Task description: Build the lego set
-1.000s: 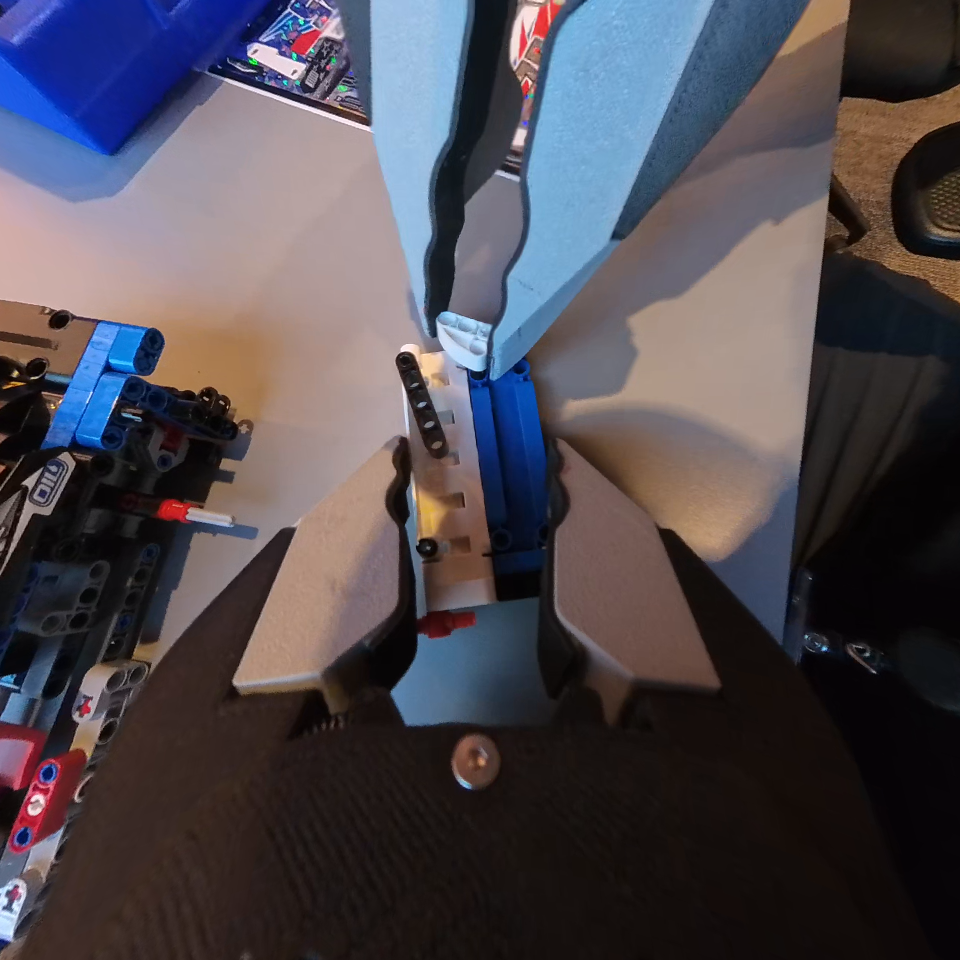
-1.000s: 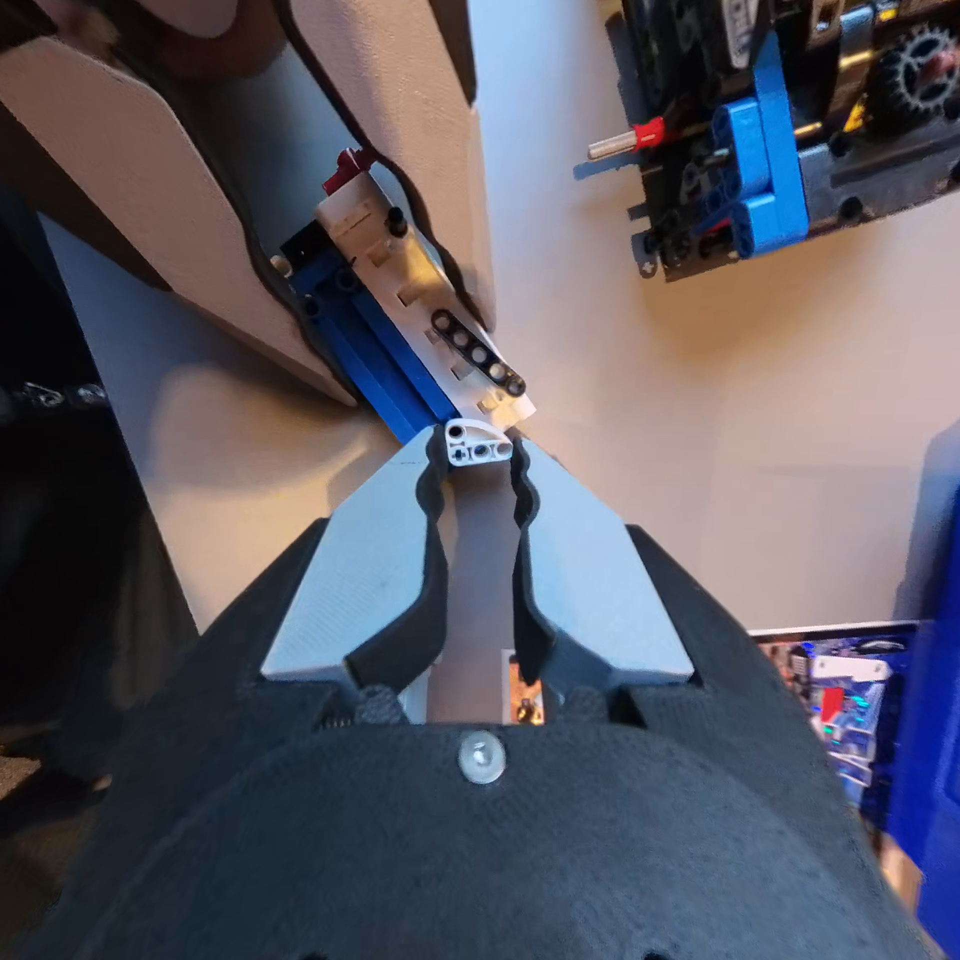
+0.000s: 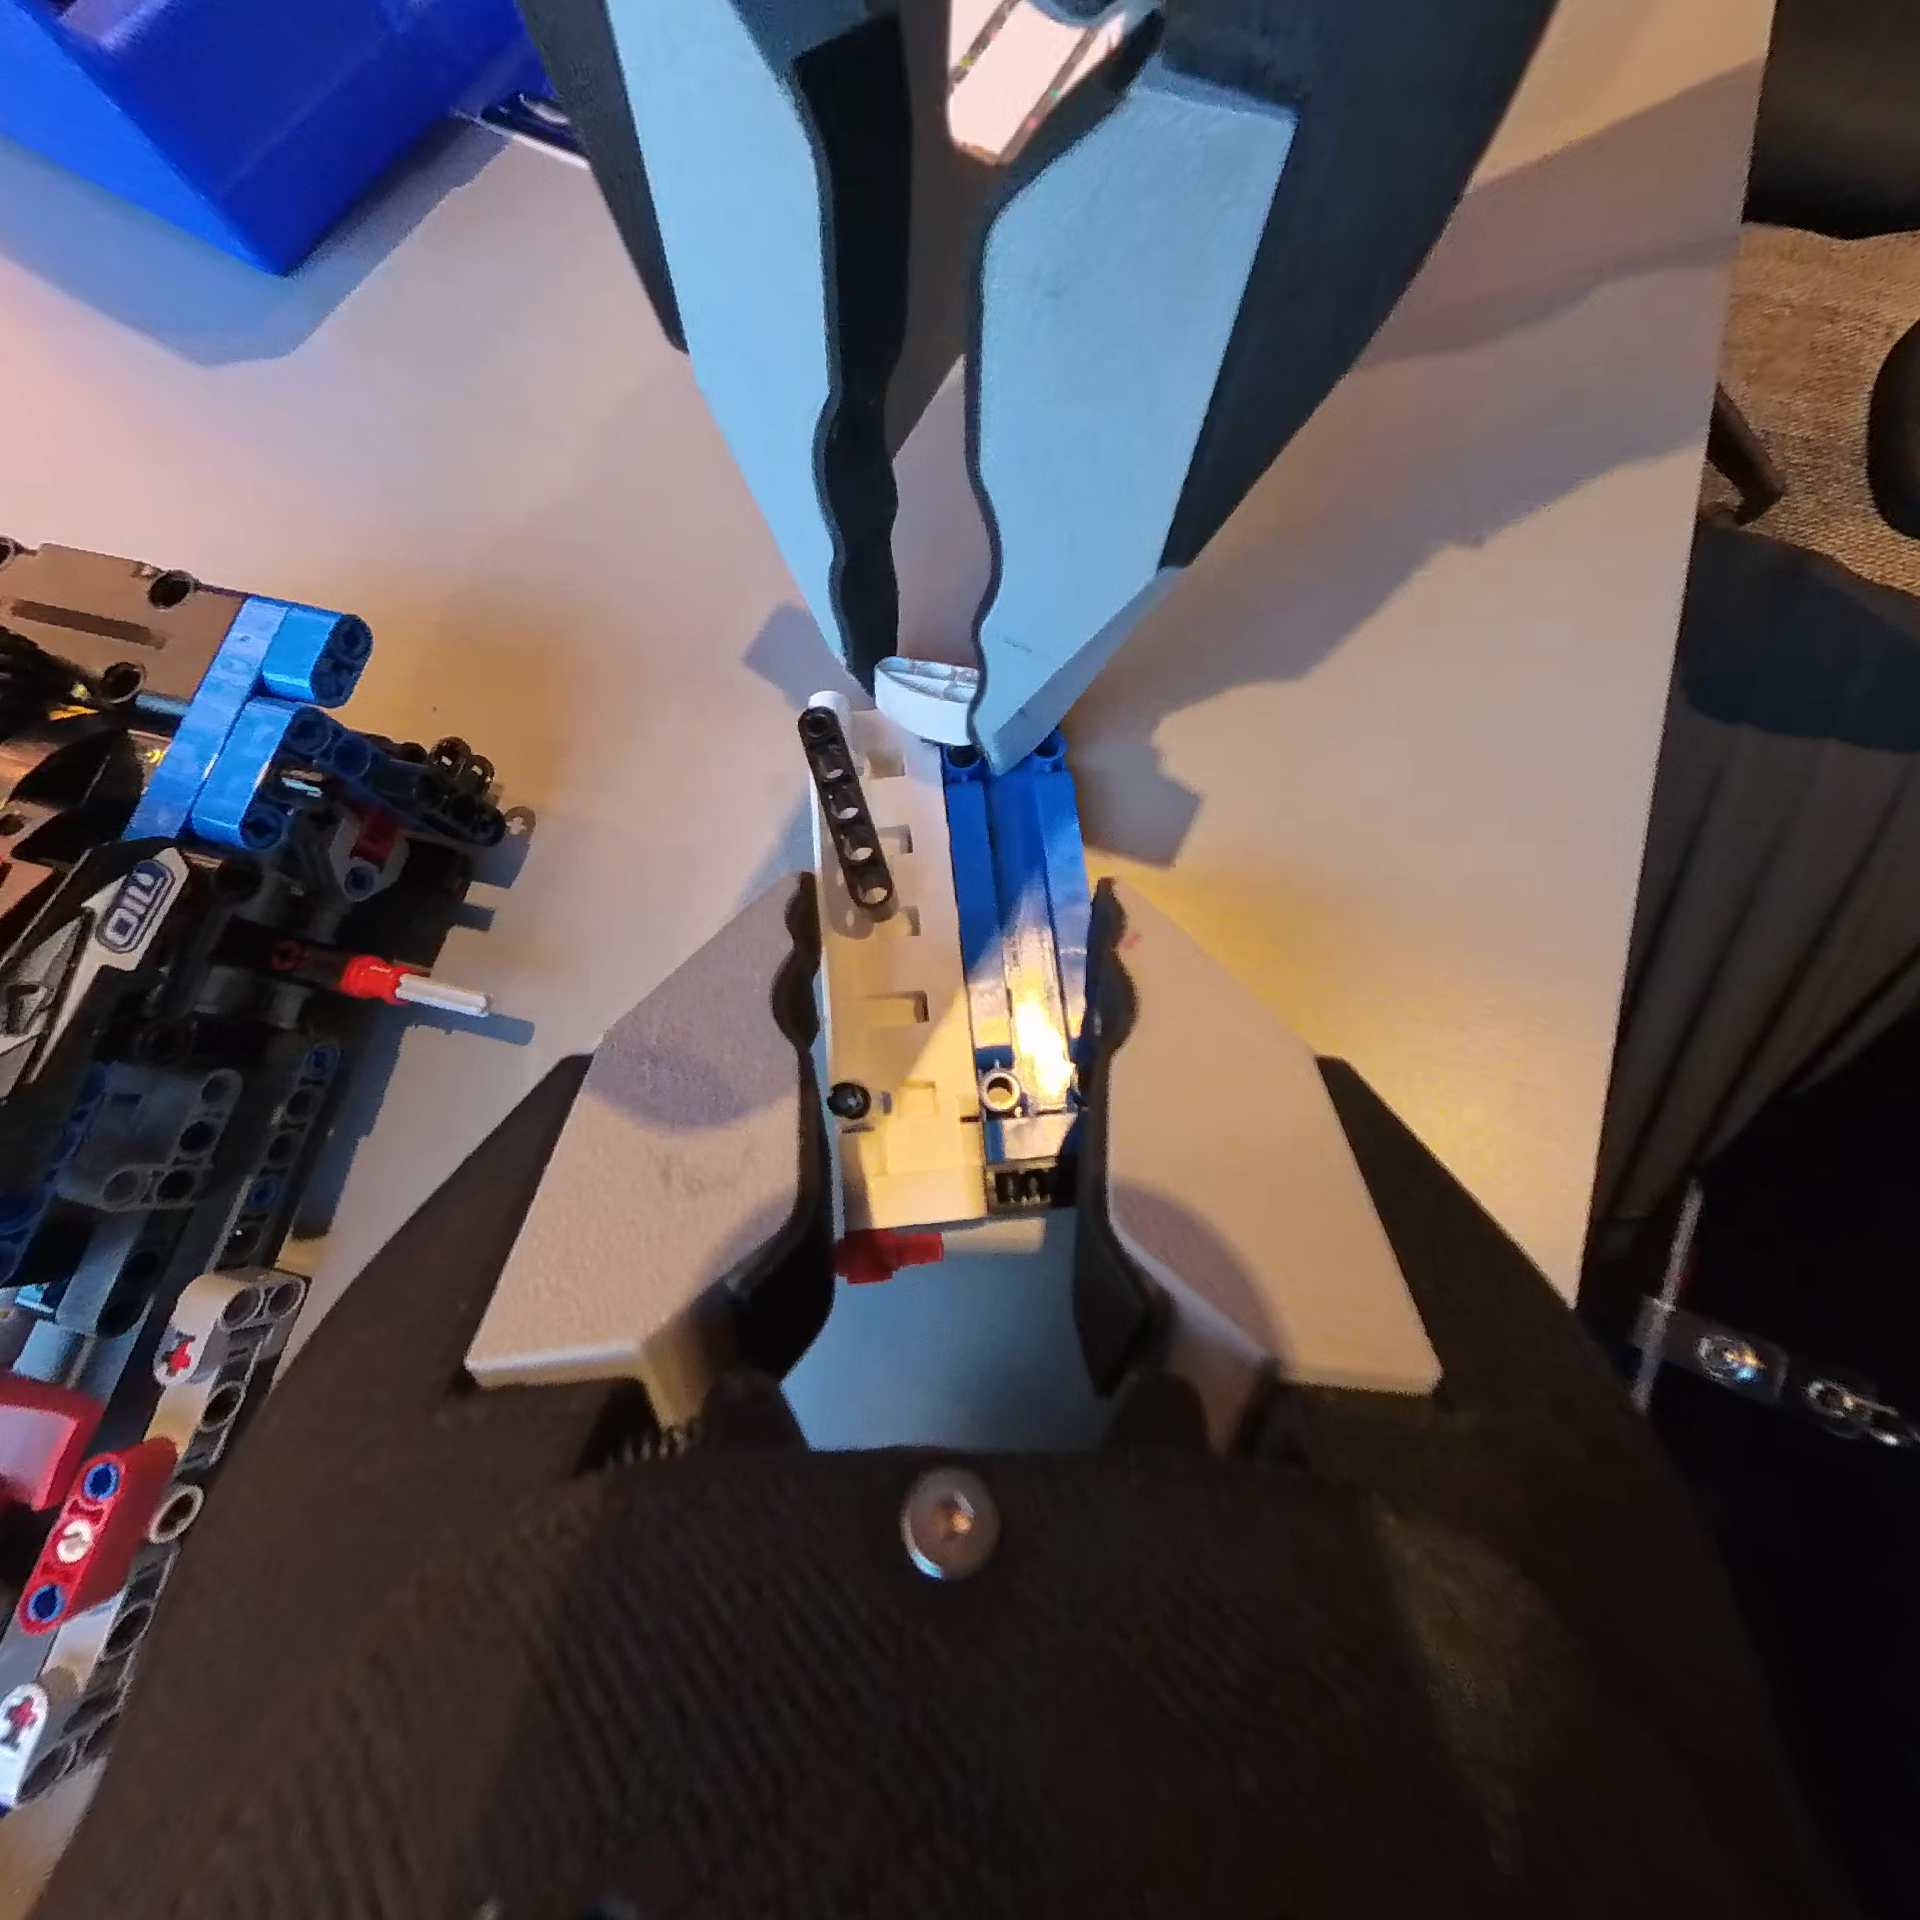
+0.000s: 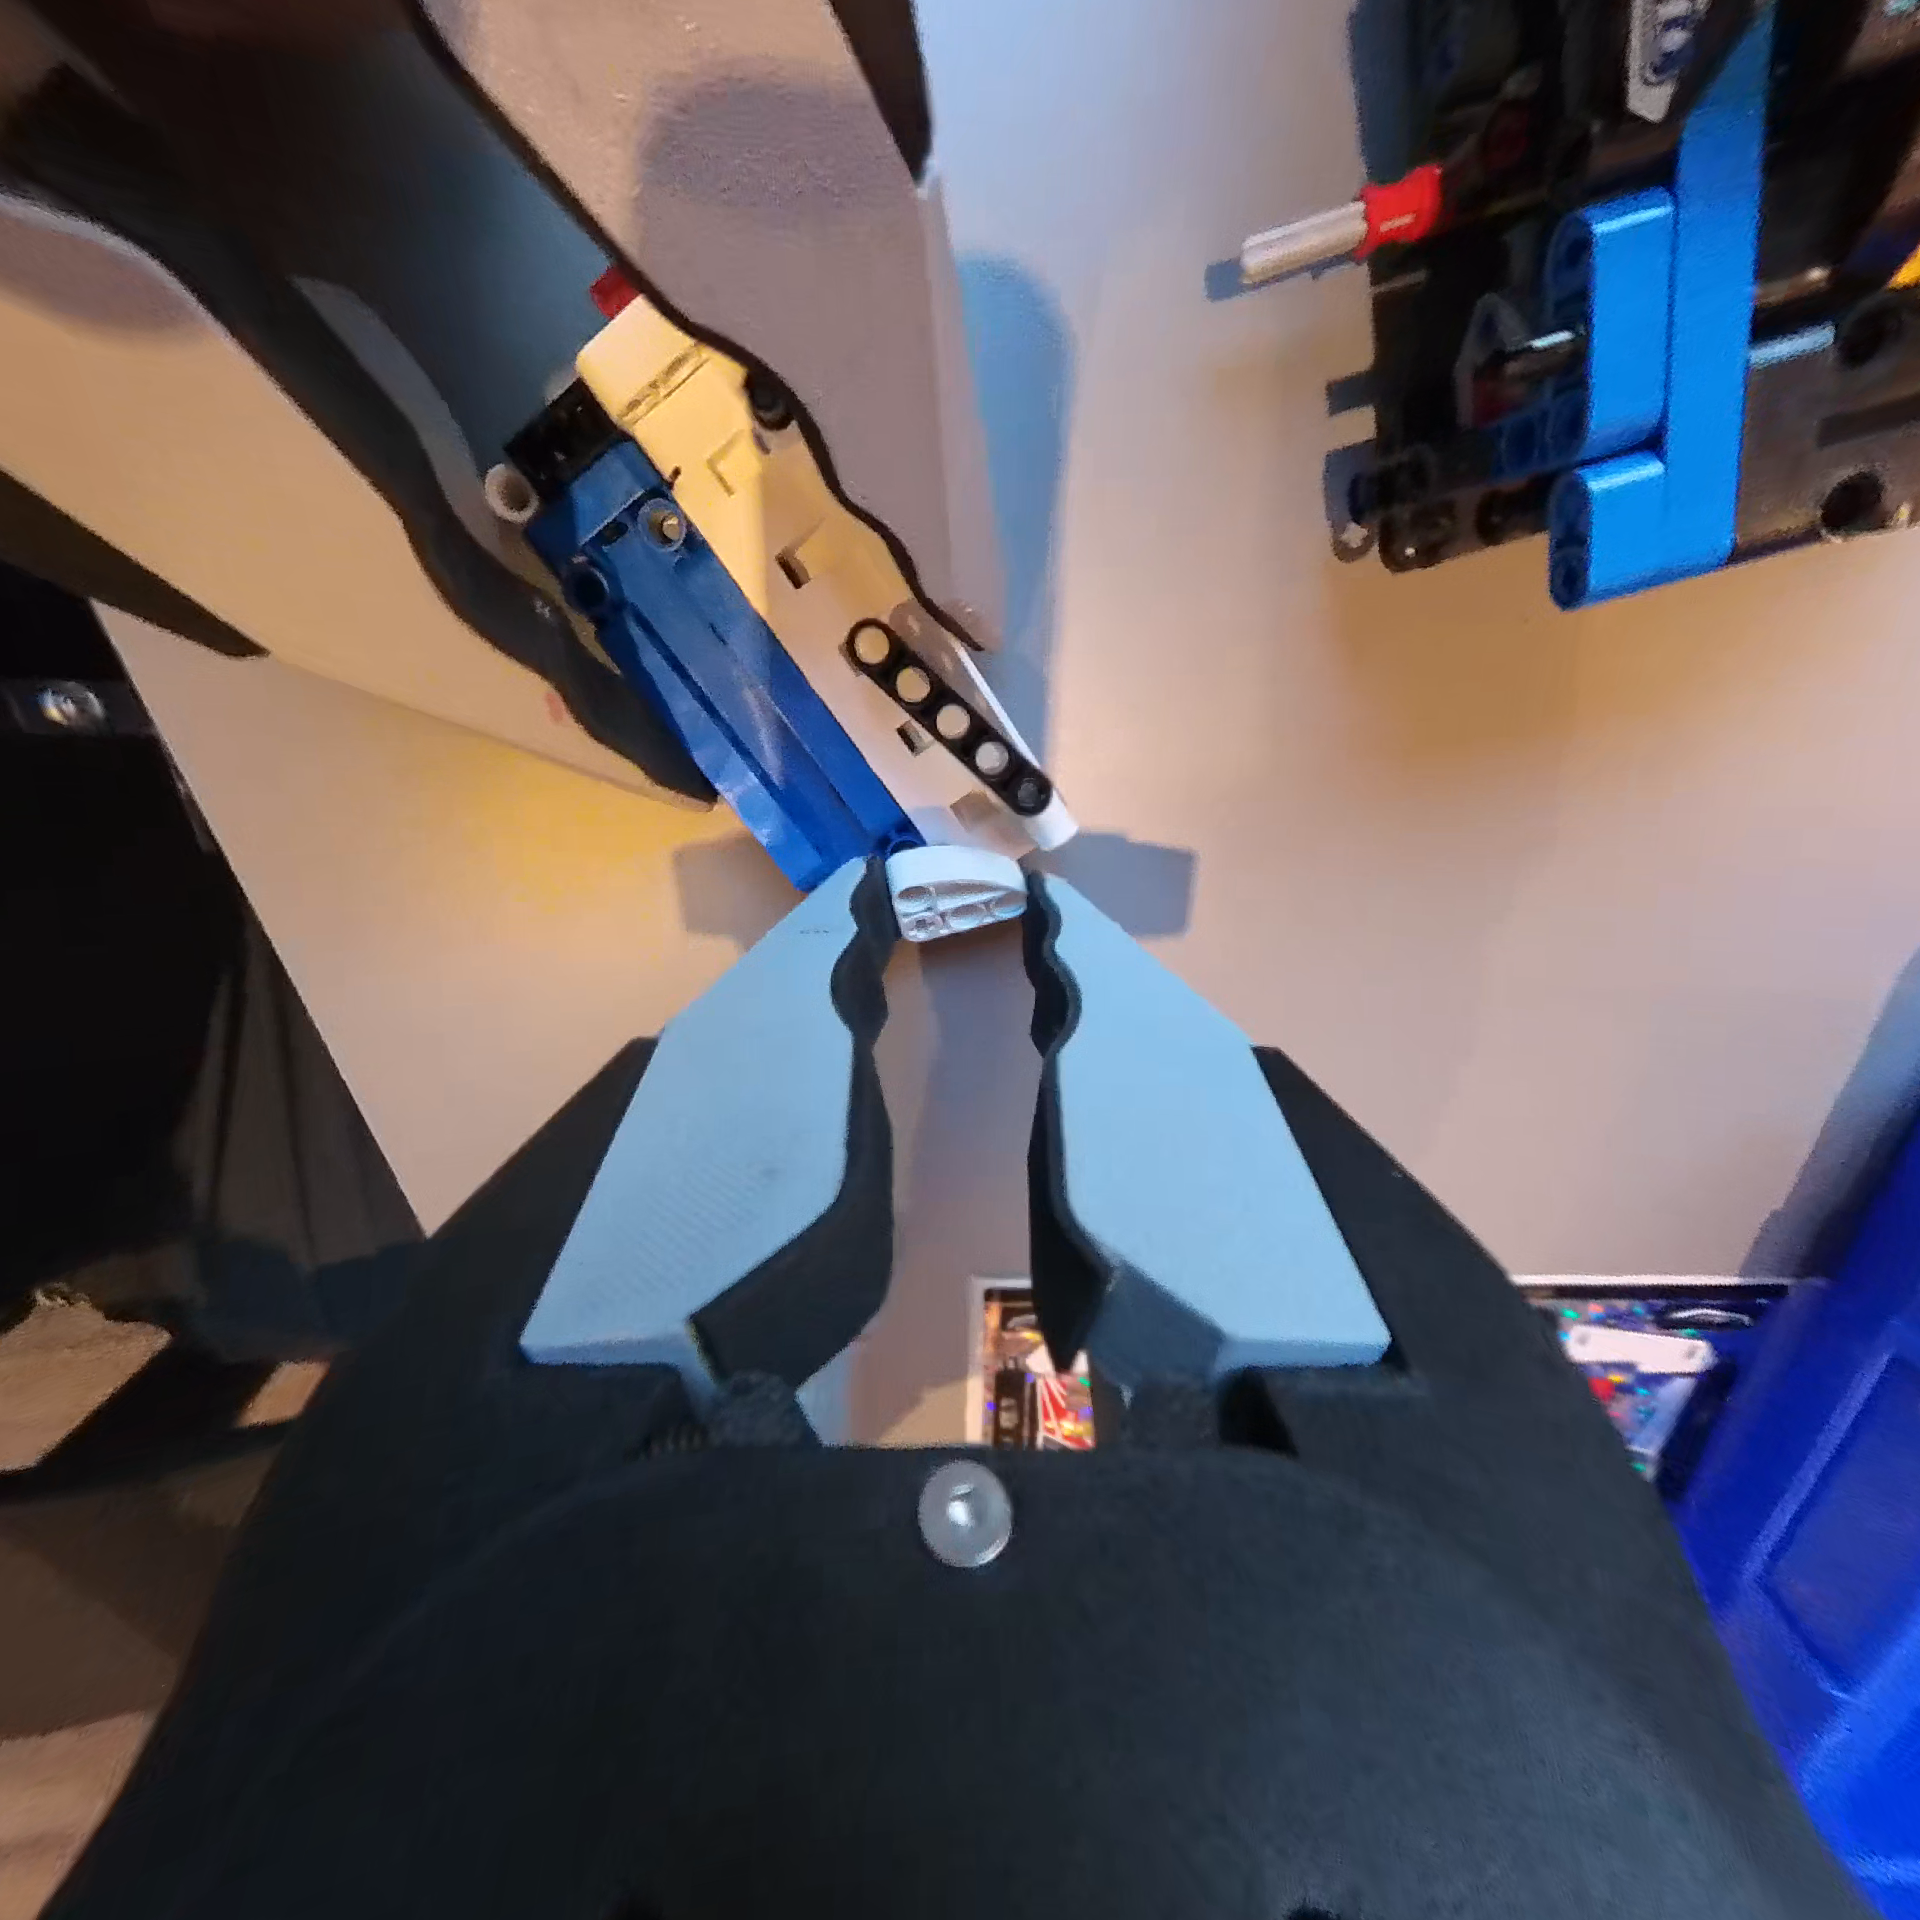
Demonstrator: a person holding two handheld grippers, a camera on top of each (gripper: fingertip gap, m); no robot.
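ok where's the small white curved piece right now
The small white curved piece sits pinched at the right gripper's fingertips, centre of the right wrist view, against the far end of the blue and white subassembly held by the left gripper.

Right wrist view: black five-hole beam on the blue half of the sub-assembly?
No, the black five-hole beam lies on the white panel, beside the blue beams, not on them.

— What colours did I have in my fingers (image 3: 717, 1101)?
— Those fingers were pale grey with black pads. The piece (image 3: 951, 997) between them was white and blue, with a black holed strip (image 3: 847, 821) and a red peg (image 3: 888, 1252).
— And my other hand?
— A small white part (image 4: 956, 894), on a beige table (image 4: 1299, 883).
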